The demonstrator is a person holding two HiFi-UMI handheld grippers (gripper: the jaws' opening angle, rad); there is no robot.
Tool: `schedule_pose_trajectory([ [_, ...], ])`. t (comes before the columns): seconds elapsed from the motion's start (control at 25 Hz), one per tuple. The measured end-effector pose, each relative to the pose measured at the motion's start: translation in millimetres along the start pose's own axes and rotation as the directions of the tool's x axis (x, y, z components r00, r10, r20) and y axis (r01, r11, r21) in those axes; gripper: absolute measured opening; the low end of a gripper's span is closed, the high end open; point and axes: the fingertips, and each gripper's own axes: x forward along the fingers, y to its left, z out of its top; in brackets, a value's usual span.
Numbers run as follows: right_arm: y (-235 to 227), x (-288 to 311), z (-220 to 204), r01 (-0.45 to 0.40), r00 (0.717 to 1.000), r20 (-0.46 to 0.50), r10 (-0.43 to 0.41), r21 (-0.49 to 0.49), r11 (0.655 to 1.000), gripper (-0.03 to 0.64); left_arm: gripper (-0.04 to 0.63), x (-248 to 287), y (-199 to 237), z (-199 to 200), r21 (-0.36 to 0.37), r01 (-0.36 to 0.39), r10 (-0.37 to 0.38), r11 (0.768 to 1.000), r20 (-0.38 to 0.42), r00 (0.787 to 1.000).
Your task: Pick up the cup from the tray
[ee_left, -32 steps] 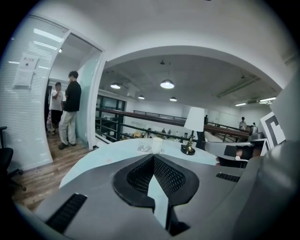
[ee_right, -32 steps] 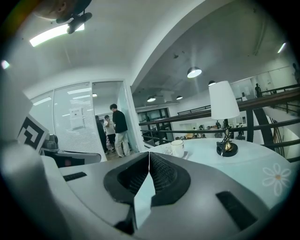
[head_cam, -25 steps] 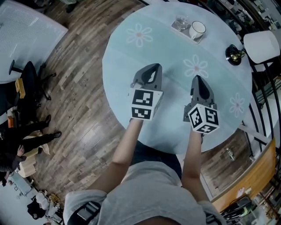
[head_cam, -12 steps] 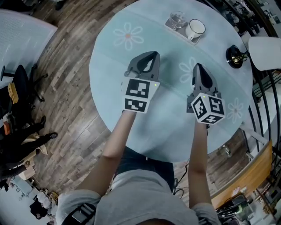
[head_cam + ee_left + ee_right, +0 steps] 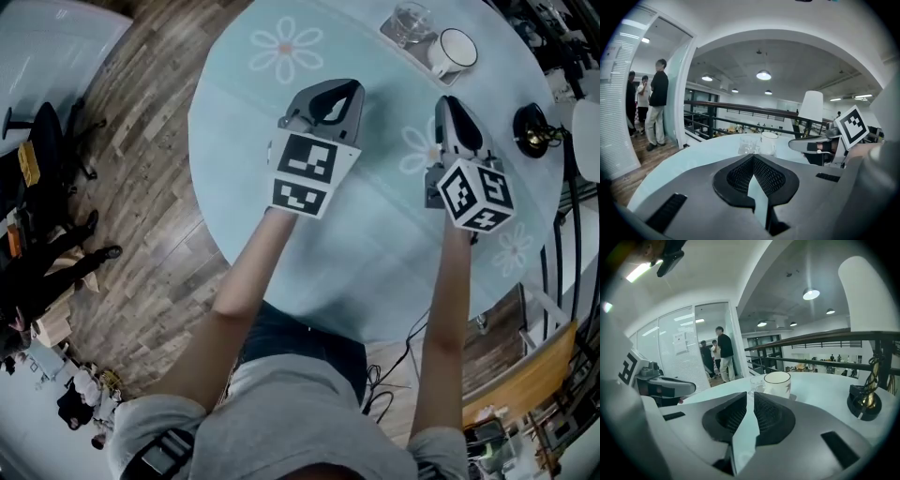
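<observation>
Both grippers hang over the round table [image 5: 375,234] with its pale blue flowered cloth, side by side and apart, each pointing away from the person and slightly downward. The left gripper [image 5: 342,92] is clenched, its ribbed pads meeting at the tips with nothing between them, as its own view shows [image 5: 752,157]. The right gripper [image 5: 448,101] is likewise closed and empty, the pads drawn together to a thin slit [image 5: 749,394]. The white cup [image 5: 454,52] stands upright on a small tray [image 5: 386,28] straight ahead of the right gripper's tips, near but not touching them [image 5: 777,383]. From the left gripper it lies ahead and off to the right, farther away [image 5: 768,143]. A clear glass [image 5: 411,21] stands on the same tray, just left of the cup. A small black object [image 5: 532,129] sits on the table to the right of the right gripper.
</observation>
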Motion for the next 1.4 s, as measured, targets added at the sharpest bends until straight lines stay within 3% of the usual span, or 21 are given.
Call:
schedule_pose_trajectory([
  [0.12, -6, 21, -7, -0.033, 0.999, -0.028, 0.034, 0.009, 0.999, 0.022, 0.008, 4, 8, -8, -0.005, 0.005, -0.005, 1.000, -0.010, 1.000],
  [0.2, -15, 31, -11, -0.051, 0.997, -0.052, 0.051, 0.012, 0.999, 0.130, 0.008, 9, 10, -13, -0.001, 0.003, -0.003, 1.000, -0.018, 1.000],
  [0.44, -27, 55, -28, -0.062, 0.993, -0.108, 0.054, -0.069, 0.996, 0.130, 0.008, 20, 11, -22, 0.002, 0.018, -0.018, 1.000, -0.040, 0.999],
  [1.0, -29, 89, -28, -0.080, 0.993, -0.088, 0.078, -0.026, 0.996, 0.130, 0.008, 25, 14, -41, -0.025, 0.022, -0.023, 0.999, -0.068, 0.997],
  [1.12, -28, 96, -29, -0.083, 0.993, -0.092, 0.079, -0.039, 0.996, 0.116, 0.008, 26, 17, -43, -0.032, 0.016, -0.018, 0.999, -0.073, 0.997],
  [1.24, -29, 99, -28, -0.069, 0.995, -0.074, 0.066, -0.038, 0.997, 0.060, 0.008, 26, 22, -46, -0.034, 0.009, -0.012, 0.999, -0.078, 0.997],
  [1.4, -27, 100, -24, -0.081, 0.997, -0.021, 0.080, -0.070, 0.994, 0.052, 0.008, 24, 24, -49, -0.039, 0.002, -0.005, 0.999, -0.081, 0.997],
])
